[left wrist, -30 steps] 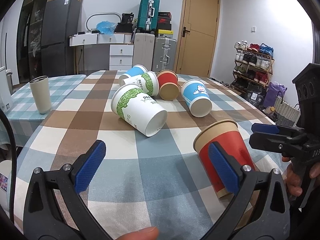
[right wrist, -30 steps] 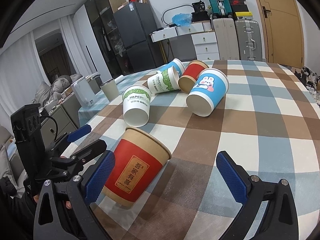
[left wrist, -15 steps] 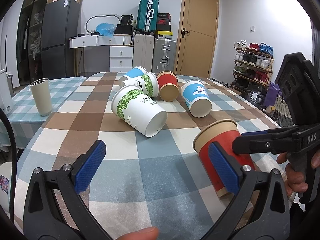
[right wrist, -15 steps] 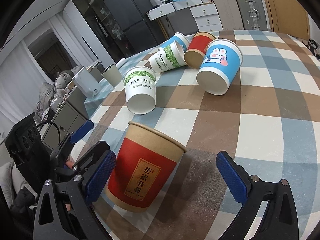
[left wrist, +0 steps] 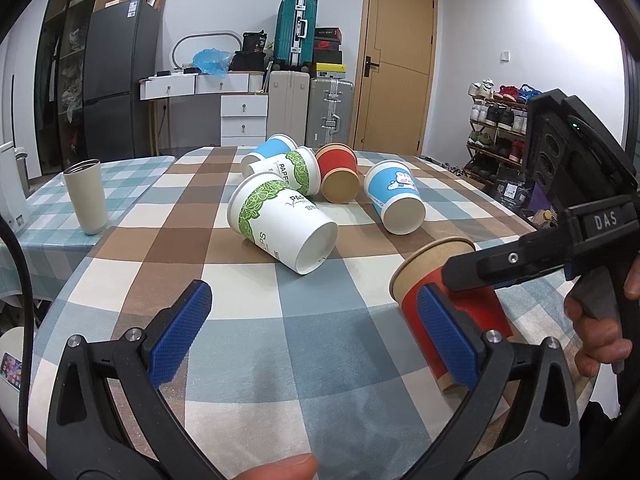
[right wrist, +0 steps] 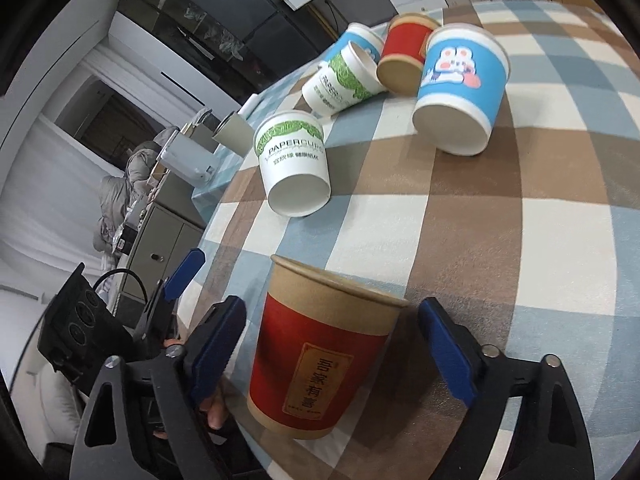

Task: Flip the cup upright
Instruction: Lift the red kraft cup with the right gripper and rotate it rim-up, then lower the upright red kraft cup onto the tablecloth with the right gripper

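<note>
Both claws gape apart: right gripper (right wrist: 332, 344) straddles the red cup (right wrist: 320, 360) lying on its side near the table (right wrist: 520, 240) edge, pads not touching; left gripper (left wrist: 312, 328) hovers beside, holding nothing.

1. A pale white wall (left wrist: 472, 32) fills the upper right of the left wrist view, with a small white switch plate (left wrist: 505, 55) on it.
2. A tan wooden door (left wrist: 394, 72) with a dark handle stands right of centre.
3. A tall dark grey refrigerator (left wrist: 116, 80) occupies the upper left, beside a dark glass-fronted cabinet (left wrist: 64, 72).
4. White drawer units (left wrist: 240, 112) sit at upper centre, next to a beige hard suitcase (left wrist: 289, 108) and a silver ribbed suitcase (left wrist: 331, 114); a teal suitcase (left wrist: 295, 32) is stacked above.
5. A wooden shoe rack (left wrist: 496, 120) full of shoes stands at the right.
6. In the right wrist view, white curtains (right wrist: 44, 184) hang at the left.
</note>
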Demonstrator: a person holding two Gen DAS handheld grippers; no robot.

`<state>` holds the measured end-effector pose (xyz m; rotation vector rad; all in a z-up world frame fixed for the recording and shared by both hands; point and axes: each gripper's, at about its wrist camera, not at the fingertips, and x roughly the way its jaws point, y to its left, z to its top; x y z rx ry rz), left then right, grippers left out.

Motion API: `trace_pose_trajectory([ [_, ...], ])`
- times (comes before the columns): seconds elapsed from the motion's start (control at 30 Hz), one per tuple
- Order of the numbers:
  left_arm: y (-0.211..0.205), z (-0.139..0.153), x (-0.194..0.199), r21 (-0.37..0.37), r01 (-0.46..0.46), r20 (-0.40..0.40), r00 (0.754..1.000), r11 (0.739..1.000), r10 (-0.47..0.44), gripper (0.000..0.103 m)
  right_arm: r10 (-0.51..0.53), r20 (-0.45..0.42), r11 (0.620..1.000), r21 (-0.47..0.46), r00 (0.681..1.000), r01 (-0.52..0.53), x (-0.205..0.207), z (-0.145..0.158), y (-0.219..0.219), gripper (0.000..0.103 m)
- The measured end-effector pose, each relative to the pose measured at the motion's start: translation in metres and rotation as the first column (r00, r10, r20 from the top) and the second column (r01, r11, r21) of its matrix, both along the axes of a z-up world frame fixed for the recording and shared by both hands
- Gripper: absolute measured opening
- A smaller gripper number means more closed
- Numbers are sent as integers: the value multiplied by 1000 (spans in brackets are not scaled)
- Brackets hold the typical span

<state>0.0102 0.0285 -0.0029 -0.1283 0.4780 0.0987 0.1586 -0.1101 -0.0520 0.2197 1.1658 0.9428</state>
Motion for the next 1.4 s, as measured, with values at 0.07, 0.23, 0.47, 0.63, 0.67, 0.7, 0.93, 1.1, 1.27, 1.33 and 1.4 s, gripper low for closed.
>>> trace_pose_trajectory([
  [0.07, 0, 0, 0, 3, 1, 1, 1000, 1000, -1, 102, 10, -25, 1000, 3, 1000, -10, 1, -2, 1, 73],
  [0.23, -1, 0, 0, 2, 0, 1, 1000, 1000, 0, 102, 22, -17, 999, 27, 1000, -21, -4, 2, -1, 68],
  [0.47, 1, 1, -1, 1, -1, 2, 1000, 1000, 1, 102, -47, 231, 999, 8, 972, 46, -21, 29, -9, 67],
  [0.63, 1, 0, -1, 0, -1, 2, 1000, 1000, 1, 102, -93, 451, 994, -14, 888, 112, -35, 41, -9, 67],
  [0.67, 1, 0, -1, 1, -1, 2, 1000, 1000, 1, 102, -100, 476, 992, -16, 874, 122, -36, 42, -8, 67],
  [0.7, 0, 0, -1, 2, 0, 3, 1000, 1000, 0, 102, -106, 492, 991, -17, 864, 131, -36, 42, -6, 67],
  [0.93, 1, 0, -1, 3, 1, 3, 1000, 1000, -1, 102, -108, 542, 986, -51, 833, 161, -29, 39, 15, 67],
  [1.1, 1, 0, -2, 3, 1, 3, 1000, 1000, -1, 102, -91, 559, 983, -84, 824, 165, -29, 33, 28, 66],
  [1.27, 1, 0, -2, 4, 0, 4, 1000, 1000, 0, 102, -76, 565, 984, -89, 822, 153, -34, 31, 27, 65],
  [1.33, 1, 0, -2, 3, 0, 4, 1000, 1000, 0, 102, -68, 566, 986, -88, 822, 143, -37, 31, 24, 65],
  [1.4, 2, 0, -2, 0, -1, 7, 1000, 1000, 1, 102, -61, 562, 988, -84, 825, 130, -41, 32, 20, 64],
])
